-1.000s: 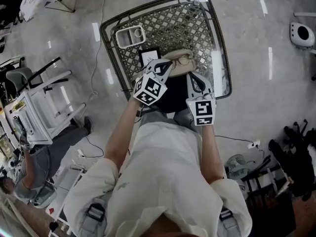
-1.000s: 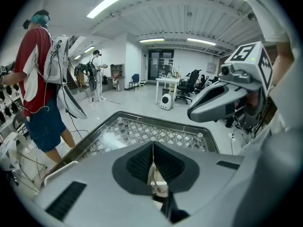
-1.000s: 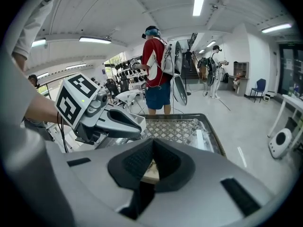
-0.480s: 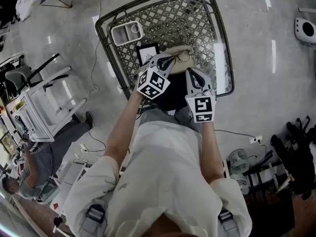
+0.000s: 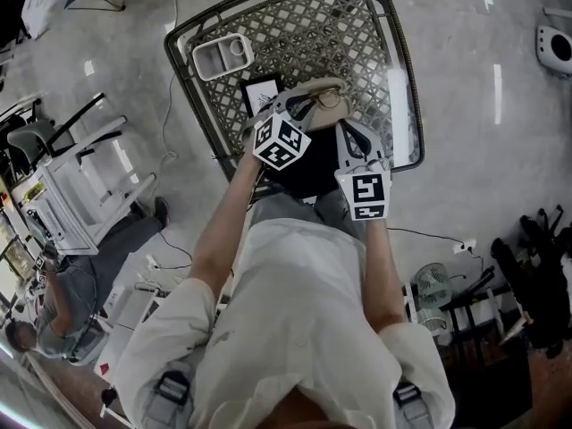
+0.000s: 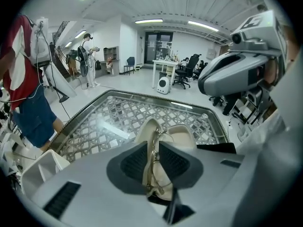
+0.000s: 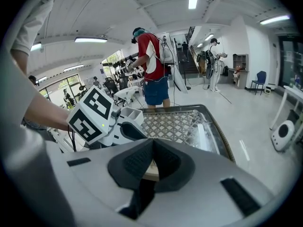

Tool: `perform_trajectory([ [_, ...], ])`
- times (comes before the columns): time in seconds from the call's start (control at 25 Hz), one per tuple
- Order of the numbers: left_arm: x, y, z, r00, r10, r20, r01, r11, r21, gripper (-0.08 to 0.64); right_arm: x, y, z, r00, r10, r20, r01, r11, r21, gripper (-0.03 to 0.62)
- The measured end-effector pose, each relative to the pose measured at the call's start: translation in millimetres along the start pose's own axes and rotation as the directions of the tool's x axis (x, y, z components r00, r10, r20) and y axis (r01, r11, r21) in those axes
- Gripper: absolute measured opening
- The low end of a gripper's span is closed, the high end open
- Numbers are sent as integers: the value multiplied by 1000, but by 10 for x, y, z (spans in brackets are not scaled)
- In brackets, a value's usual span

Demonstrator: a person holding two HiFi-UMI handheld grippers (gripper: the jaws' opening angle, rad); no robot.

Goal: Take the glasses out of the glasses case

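Observation:
The beige glasses case (image 5: pixel 315 96) lies open near the front of the lattice table (image 5: pixel 407 79). In the left gripper view its two halves (image 6: pixel 182 136) show just past the jaws. Thin gold-framed glasses (image 6: pixel 152 167) stand on edge between the jaws of my left gripper (image 6: pixel 154 144), which are opening, with a gap on each side of the frame. In the head view the left gripper (image 5: pixel 300 107) sits low over the case. My right gripper (image 5: pixel 350 132) is at the case's right end, its jaws (image 7: pixel 152 145) shut on the case's beige edge (image 7: pixel 150 170).
A white two-part tray (image 5: pixel 222 56) and a black-framed card (image 5: pixel 261 95) lie on the table behind the case. A black sheet (image 5: pixel 308 170) sits under the case at the near edge. A person in red (image 7: pixel 151 56) stands beyond the table.
The left gripper has sunk toward the case with the glasses, and its jaws have parted. The right gripper has stayed on the case.

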State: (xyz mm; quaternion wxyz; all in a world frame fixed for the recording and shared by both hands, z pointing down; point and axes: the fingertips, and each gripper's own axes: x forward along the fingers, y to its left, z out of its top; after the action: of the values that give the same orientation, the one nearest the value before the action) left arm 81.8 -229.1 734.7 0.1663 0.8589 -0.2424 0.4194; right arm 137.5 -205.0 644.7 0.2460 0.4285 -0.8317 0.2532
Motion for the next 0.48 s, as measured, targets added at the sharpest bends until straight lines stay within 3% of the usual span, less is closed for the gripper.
perform_trajectory([
  [0.48, 261, -42, -139, 997, -23, -76, 23, 1000, 0, 126, -6, -81, -44, 1000, -7, -3, 7, 1000, 18, 8],
])
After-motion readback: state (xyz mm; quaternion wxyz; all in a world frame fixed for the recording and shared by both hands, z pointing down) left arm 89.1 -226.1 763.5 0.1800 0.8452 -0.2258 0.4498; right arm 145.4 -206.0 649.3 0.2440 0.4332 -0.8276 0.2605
